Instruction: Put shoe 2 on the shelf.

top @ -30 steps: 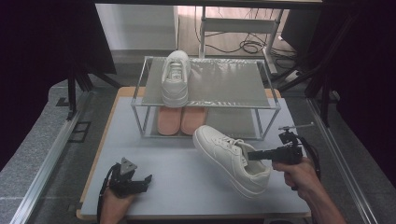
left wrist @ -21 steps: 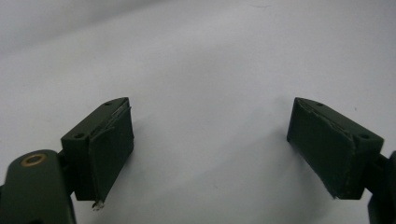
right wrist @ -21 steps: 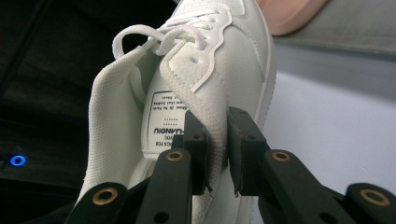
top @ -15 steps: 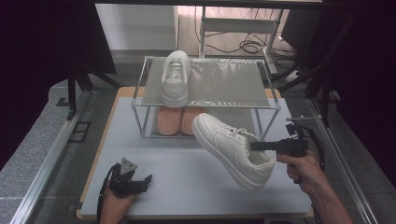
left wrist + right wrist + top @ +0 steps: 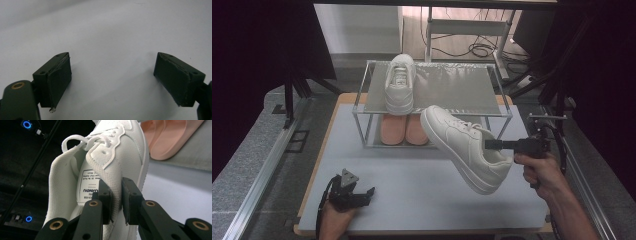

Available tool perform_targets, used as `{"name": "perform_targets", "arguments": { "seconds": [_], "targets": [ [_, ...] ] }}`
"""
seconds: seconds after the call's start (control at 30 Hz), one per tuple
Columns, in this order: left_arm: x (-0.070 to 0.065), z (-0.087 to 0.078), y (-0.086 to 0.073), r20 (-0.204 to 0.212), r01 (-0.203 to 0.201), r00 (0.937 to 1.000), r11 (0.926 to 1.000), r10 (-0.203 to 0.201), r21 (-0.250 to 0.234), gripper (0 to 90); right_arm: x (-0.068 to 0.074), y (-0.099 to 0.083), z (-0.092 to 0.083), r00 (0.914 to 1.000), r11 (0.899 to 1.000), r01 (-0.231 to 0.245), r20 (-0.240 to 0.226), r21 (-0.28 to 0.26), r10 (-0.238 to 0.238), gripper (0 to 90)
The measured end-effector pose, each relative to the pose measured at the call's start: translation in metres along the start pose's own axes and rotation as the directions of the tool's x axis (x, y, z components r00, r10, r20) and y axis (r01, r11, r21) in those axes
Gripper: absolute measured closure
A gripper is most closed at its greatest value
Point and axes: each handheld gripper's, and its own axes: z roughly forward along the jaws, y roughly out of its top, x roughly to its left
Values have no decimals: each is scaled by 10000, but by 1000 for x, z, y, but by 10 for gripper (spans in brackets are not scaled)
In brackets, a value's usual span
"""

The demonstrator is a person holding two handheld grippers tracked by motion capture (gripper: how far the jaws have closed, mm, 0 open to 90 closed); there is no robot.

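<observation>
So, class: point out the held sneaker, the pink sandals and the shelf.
held sneaker [image 5: 467, 150], high view, on its side panel.
pink sandals [image 5: 403, 129], high view, on the insoles.
shelf [image 5: 452, 90], high view, on its bare top.

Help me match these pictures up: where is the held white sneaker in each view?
High view: white sneaker right of centre, lifted off the table, toe toward the rack.
Left gripper view: not in it.
Right gripper view: centre, collar pinched by the right tongs.
Shared landmark: pink slippers, upper right in the right gripper view.
</observation>
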Motion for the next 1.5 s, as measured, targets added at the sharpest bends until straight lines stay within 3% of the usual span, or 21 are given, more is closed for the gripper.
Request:
{"name": "perform_targets", "arguments": {
  "seconds": [0.63, 1.1, 1.5],
  "targets": [
    [0, 0, 0, 4, 3, 10000, 10000, -3, 0, 146, 6, 34, 11, 9987, 9928, -509, -142, -1086, 496, 792],
    [0, 0, 0, -5, -5, 10000, 10000, 5, -31, 147, 3, 64, 31, 9943, 9821, -586, 774, -1788, 734, 789],
    [0, 0, 0, -3, 0, 10000, 10000, 0, -48, 148, -1, 88, 46, 9800, 9702, -501, 1759, -2371, 935, 786]
  ]
}}
